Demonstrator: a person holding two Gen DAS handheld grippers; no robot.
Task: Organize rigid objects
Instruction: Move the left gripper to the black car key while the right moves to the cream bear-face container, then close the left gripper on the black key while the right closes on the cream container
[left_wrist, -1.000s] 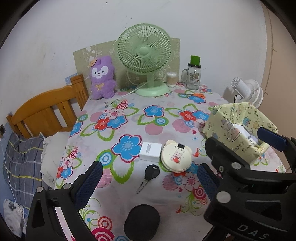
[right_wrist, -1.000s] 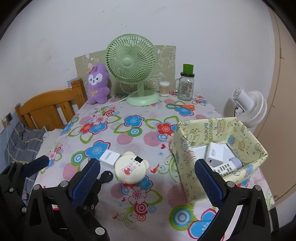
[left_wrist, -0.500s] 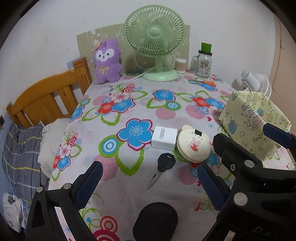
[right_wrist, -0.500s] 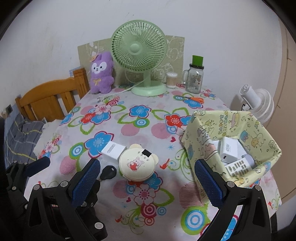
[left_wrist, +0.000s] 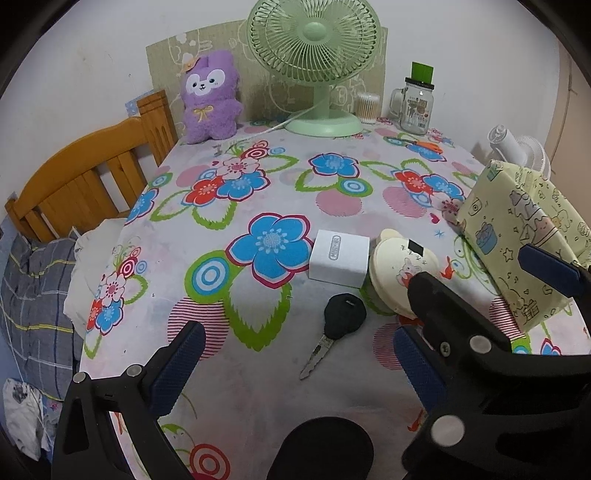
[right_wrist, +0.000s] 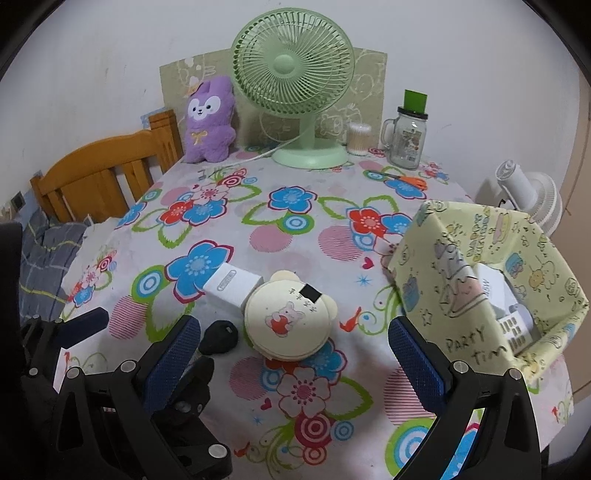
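On the flowered tablecloth lie a white box (left_wrist: 339, 259) (right_wrist: 232, 287), a cream bear-shaped round case (right_wrist: 290, 319) (left_wrist: 400, 271) and a black-headed key (left_wrist: 338, 326) (right_wrist: 218, 336). A yellow patterned fabric bin (right_wrist: 480, 280) (left_wrist: 517, 236) at the right holds white chargers (right_wrist: 495, 291). My left gripper (left_wrist: 295, 363) is open, low over the table edge just short of the key. My right gripper (right_wrist: 295, 349) is open, with the bear case in front of its gap. The right gripper's black frame covers part of the case in the left wrist view.
At the back stand a green desk fan (right_wrist: 295, 85), a purple plush rabbit (right_wrist: 208, 120), a cotton-swab jar (right_wrist: 358, 138) and a glass mug jar with green lid (right_wrist: 408, 136). Orange scissors (right_wrist: 410, 181) lie near it. A wooden bed frame (right_wrist: 107, 166) is left, a white fan (right_wrist: 528, 199) right.
Both grippers have moved forward and lower toward the table; the key, box and bear case appear closer and larger. Both stay open, and nothing on the table has shifted.
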